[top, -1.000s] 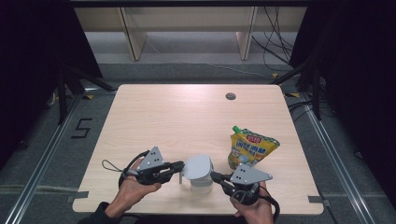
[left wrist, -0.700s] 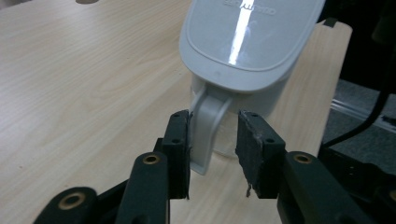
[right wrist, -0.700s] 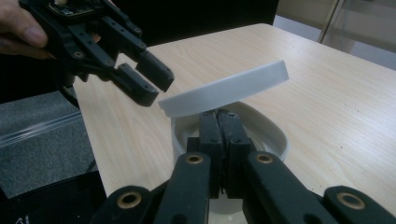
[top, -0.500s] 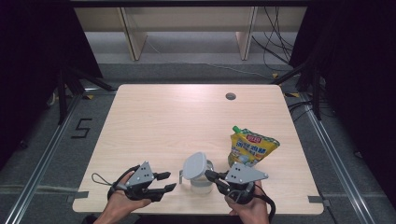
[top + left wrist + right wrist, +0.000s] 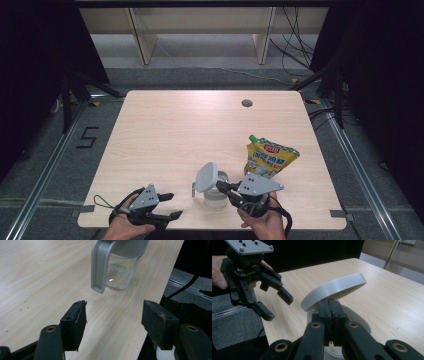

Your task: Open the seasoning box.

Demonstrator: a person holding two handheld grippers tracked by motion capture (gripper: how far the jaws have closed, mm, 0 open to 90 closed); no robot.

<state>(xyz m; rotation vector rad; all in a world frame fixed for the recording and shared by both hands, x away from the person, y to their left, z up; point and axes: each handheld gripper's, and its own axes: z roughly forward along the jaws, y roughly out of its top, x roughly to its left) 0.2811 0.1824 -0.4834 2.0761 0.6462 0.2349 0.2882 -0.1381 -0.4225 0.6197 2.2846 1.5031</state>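
Near the table's [image 5: 165, 125] front edge, the right gripper [image 5: 226, 189] pinches the jar's [image 5: 216, 192] raised lid [image 5: 206, 176]; the left gripper [image 5: 172, 205], jaws just opening, holds nothing. Unsupported, the jar may tip.

Wooden table [image 5: 165, 145] bearing jug [image 5: 214, 187], pouch [image 5: 269, 159]
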